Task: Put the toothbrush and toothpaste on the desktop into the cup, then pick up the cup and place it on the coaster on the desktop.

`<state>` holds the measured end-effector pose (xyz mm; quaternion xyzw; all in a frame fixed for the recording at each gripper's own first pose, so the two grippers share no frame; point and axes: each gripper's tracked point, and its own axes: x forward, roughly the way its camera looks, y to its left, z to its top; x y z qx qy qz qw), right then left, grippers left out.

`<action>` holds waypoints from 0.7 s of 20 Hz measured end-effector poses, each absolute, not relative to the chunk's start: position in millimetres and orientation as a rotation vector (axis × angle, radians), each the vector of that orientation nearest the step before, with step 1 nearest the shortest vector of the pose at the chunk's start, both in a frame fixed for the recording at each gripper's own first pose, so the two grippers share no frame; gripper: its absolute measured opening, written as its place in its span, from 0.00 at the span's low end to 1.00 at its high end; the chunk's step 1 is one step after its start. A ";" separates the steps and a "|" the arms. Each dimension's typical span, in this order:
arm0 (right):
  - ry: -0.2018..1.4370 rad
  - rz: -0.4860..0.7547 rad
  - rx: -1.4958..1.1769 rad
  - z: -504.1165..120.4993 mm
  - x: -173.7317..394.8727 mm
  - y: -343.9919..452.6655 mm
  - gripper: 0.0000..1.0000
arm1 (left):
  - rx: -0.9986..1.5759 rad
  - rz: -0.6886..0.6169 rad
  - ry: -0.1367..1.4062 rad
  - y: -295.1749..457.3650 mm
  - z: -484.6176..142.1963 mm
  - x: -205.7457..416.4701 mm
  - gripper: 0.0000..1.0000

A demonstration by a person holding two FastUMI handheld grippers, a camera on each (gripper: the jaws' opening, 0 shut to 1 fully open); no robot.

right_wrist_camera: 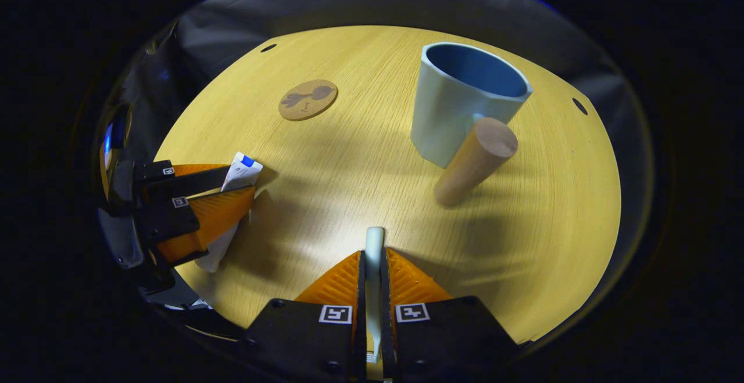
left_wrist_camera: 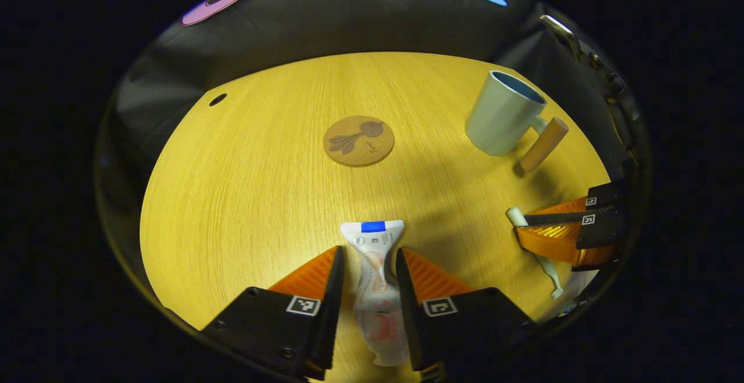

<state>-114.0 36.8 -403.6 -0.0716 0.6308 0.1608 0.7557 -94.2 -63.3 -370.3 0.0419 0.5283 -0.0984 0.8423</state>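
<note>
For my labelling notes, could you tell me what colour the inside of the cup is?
The cup is darker blue inside and pale blue-grey outside; the right gripper view shows it best.

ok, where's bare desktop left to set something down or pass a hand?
Bare patches: the wide left side of the desktop, from the coaster out to the edge, and the strip between coaster and cup. Crowded: the near edge, where the left gripper clamps the toothpaste and the right gripper clamps the toothbrush, close under the cup's handle.

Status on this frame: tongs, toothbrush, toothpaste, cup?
Left tongs shut on toothpaste. Right tongs shut on toothbrush. Cup empty, off coaster. Path clear.
</note>
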 end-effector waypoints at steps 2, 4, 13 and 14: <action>1.370 0.355 -0.155 -402.1 -113.2 37.1 0.13 | 0.075 -0.194 1.118 -64.0 -369.5 -93.5 0.25; 1.369 0.360 -0.157 -402.2 -113.5 37.7 0.13 | 0.078 -0.194 1.114 -64.3 -368.0 -94.2 0.14; 1.340 0.382 -0.161 -400.8 -110.1 39.7 0.13 | 0.075 -0.160 1.078 -68.2 -364.6 -92.7 0.01; 1.334 0.384 -0.148 -400.4 -110.2 40.1 0.13 | 0.062 -0.151 1.082 -68.0 -364.0 -93.9 0.01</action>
